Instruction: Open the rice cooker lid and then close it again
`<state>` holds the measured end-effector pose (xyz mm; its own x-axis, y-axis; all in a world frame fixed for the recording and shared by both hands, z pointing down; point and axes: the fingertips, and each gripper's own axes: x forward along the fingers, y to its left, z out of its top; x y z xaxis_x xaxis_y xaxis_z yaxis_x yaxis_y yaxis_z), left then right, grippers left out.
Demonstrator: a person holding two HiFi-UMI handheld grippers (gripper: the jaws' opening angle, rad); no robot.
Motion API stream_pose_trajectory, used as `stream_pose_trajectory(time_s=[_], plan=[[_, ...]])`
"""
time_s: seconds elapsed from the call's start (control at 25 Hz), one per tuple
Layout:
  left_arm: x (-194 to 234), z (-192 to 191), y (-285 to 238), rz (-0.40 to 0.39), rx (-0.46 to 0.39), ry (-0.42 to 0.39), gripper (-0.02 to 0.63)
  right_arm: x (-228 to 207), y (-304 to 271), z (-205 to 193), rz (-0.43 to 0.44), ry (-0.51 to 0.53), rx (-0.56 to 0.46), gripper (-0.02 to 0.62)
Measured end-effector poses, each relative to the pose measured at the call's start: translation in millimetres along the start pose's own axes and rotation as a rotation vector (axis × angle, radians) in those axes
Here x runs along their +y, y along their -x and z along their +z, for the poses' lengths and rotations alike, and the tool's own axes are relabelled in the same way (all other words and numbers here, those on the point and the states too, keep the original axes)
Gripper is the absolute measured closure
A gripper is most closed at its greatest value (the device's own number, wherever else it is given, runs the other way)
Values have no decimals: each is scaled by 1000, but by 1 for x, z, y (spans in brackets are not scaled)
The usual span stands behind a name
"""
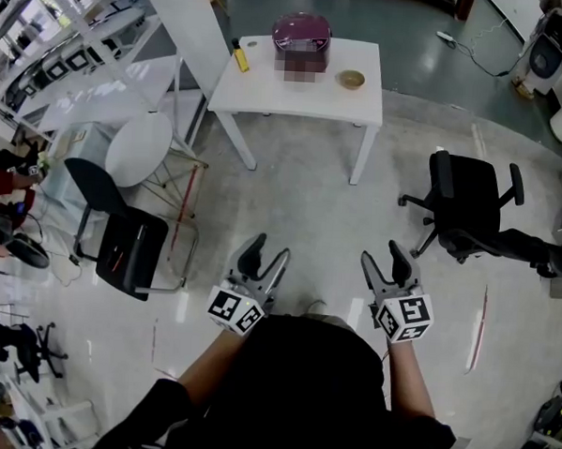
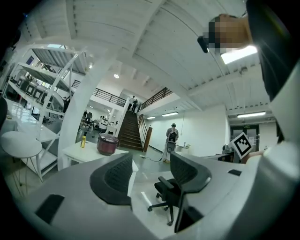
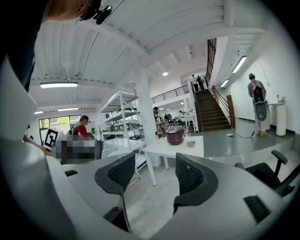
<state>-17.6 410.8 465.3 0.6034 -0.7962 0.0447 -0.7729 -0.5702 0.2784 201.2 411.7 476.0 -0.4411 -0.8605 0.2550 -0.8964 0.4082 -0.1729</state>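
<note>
A dark red rice cooker [image 1: 302, 34] with its lid down stands on a white table [image 1: 269, 92] far ahead across the floor. It also shows small in the left gripper view as the rice cooker [image 2: 108, 144] and in the right gripper view as the rice cooker [image 3: 175, 135]. My left gripper [image 1: 265, 260] and right gripper [image 1: 382, 262] are held close to my body, well short of the table. Both are open with nothing between the fingers.
A yellow bottle [image 1: 241, 55] and a small bowl [image 1: 351, 79] share the table. A black office chair [image 1: 469, 215] stands to the right, a black chair [image 1: 121, 234] and a round white table [image 1: 139, 150] to the left. White shelving [image 1: 55, 47] lines the left side.
</note>
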Motion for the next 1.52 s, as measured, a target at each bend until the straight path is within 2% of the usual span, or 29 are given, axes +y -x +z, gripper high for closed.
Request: stream_pose_trajectory(time_s=[0.2, 0.44, 0.6, 0.8, 1.04, 1.32, 1.52], plan=[[3, -4, 8, 33, 12, -17, 364, -3, 5, -7, -17, -14, 0, 359], [11, -18, 17, 63, 60, -2, 364, 9, -2, -23, 43, -28, 32, 359], [19, -21, 8, 52, 78, 2, 364, 10, -20, -28, 55, -41, 56, 359], [43, -16, -32, 25, 76, 9, 364, 0, -51, -18, 38, -49, 53, 359], [87, 8, -102, -10, 45, 3, 364, -29, -108, 4, 14, -25, 74, 359], [155, 41, -162, -30, 27, 18, 364, -49, -197, 47, -13, -13, 68, 359], [206, 68, -194, -77, 42, -17, 359, -58, -260, 60, -42, -28, 109, 359]])
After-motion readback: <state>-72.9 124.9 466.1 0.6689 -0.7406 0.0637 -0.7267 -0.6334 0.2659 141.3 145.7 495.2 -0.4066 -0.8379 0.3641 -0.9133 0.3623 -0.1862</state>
